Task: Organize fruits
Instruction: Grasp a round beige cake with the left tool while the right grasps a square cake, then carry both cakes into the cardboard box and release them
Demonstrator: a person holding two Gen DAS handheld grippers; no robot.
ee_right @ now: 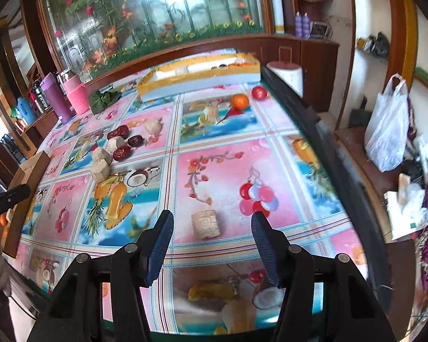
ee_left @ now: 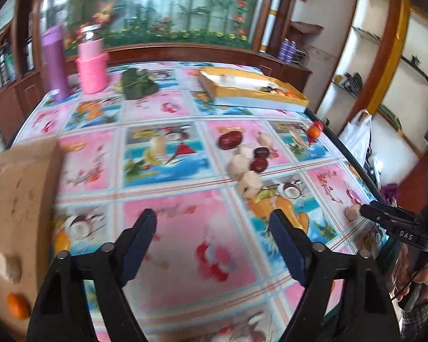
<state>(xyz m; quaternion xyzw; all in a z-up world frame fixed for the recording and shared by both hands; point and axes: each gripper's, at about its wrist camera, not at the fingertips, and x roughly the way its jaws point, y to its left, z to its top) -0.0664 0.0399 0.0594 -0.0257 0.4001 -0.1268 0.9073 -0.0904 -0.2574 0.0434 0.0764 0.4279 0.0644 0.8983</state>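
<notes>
Worktop [ee_right: 219,154] covered in a glossy fruit-print cloth, pink and blue squares. Right hand-held gripper [ee_right: 212,238] angled down over the near part of the cloth, jaws spread, nothing pinched; a pale beige cylindrical piece [ee_right: 206,223] lies on the cloth in line between the two fingers, just ahead of the tips, pads not touching it. Left hand-held gripper [ee_left: 214,238] also spread and empty, over a bare pink square. At its left, a brown cardboard box [ee_left: 22,199] holding a small orange fruit [ee_left: 17,305] and a pale piece [ee_left: 8,266]. Mid-worktop, a loose cluster: three dark red dates [ee_right: 122,152] mixed with several pale beige chunks [ee_right: 101,171], some touching one another. Toward the far right edge, an orange [ee_right: 239,101] with a red round fruit [ee_right: 259,93] just beside it. At the far side, a long yellow-rimmed tray [ee_right: 197,81] with a few small fruits inside, too small to tell apart. Far left corner: purple tumbler [ee_left: 55,62], pink jar in a knitted sleeve [ee_left: 92,65], green leafy bundle [ee_left: 138,84]. Left-wrist view is motion-blurred. White plastic bag [ee_right: 388,131] off the worktop at right.
</notes>
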